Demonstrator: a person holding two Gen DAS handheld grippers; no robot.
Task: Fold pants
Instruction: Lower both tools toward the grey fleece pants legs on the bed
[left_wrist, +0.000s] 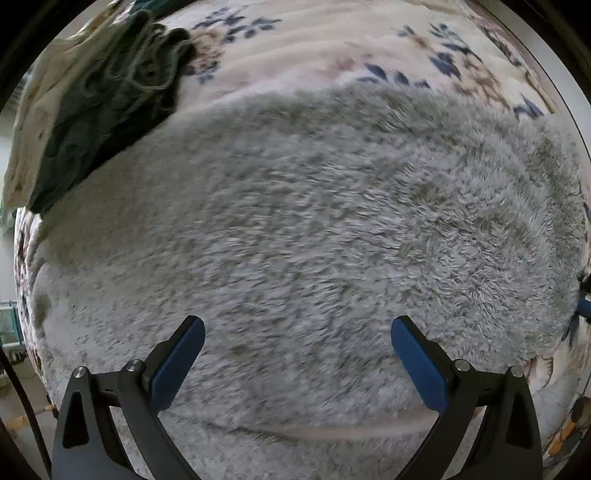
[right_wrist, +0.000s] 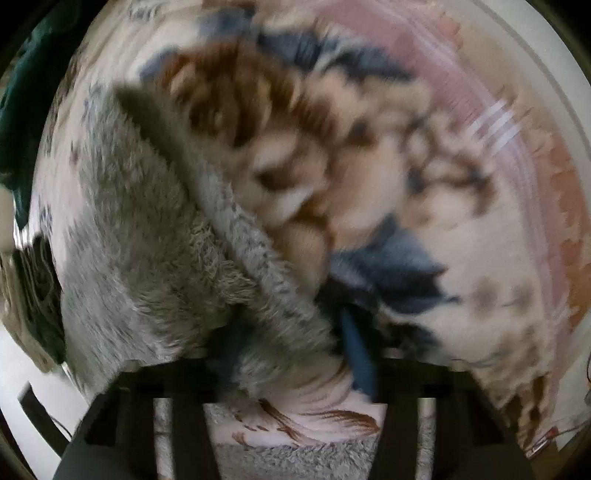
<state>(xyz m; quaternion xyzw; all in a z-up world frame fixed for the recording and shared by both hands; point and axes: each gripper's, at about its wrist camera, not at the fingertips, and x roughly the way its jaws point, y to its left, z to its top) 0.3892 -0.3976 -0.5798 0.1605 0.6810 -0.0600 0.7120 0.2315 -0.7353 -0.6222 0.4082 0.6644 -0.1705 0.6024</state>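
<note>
Fluffy grey fleece pants (left_wrist: 303, 229) are spread on a floral cream blanket (left_wrist: 332, 44). Left claw (left_wrist: 297, 328) is held wide open above them. Right claw (right_wrist: 295, 354) is clamped on the pants' edge.

Right wrist view motion-blurred; right tongs (right_wrist: 295, 350) half buried in grey fleece pants (right_wrist: 155, 236); grip unclear.

Bed covered by a cream bedspread (left_wrist: 314, 48) printed with blue and brown flowers. Fluffy grey pants (left_wrist: 314, 221) lie spread directly on it, filling most of the near area. At the far left, a crumpled dark green garment (left_wrist: 110, 99) rests on the bedspread beside the pants.
</note>
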